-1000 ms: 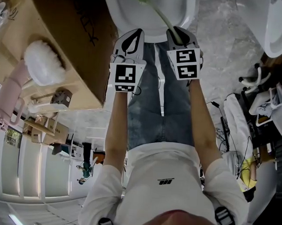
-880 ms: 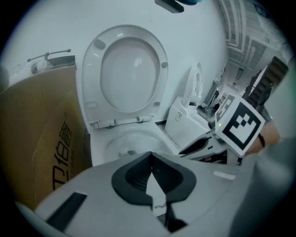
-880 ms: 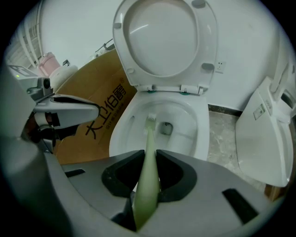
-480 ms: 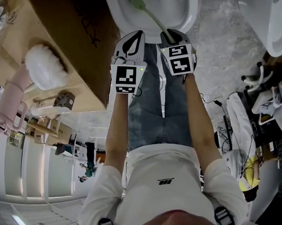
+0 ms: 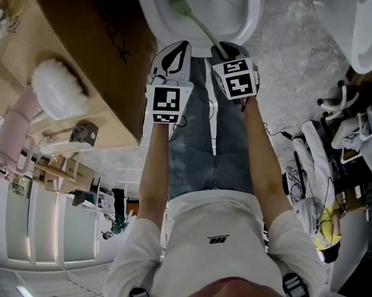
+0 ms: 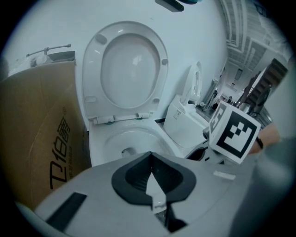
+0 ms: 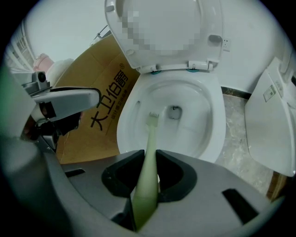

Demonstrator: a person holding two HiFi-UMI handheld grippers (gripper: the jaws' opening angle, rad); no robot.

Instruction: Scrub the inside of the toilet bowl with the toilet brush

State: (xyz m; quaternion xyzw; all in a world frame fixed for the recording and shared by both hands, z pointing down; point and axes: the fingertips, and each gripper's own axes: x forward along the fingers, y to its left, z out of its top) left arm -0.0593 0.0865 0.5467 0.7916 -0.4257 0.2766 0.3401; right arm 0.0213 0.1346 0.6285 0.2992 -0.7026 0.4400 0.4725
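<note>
Right gripper (image 7: 149, 162): my fingers (image 7: 121, 178) clamp the toilet brush (image 7: 151, 132), angled down into the toilet bowl (image 7: 215, 134).
Left gripper (image 6: 151, 180): fingers (image 6: 132, 178) closed, empty, kept clear.

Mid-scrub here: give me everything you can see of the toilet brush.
The toilet brush is pale green and looks like plastic. Its slim handle widens toward the grip and ends in a small flat head with short bristles. The right hand-held gripper is shut on the handle. The brush slants forward and down into the toilet bowl, with its head just left of the drain opening, low on the white inner wall. Whether the bristles press the wall is unclear.
</note>
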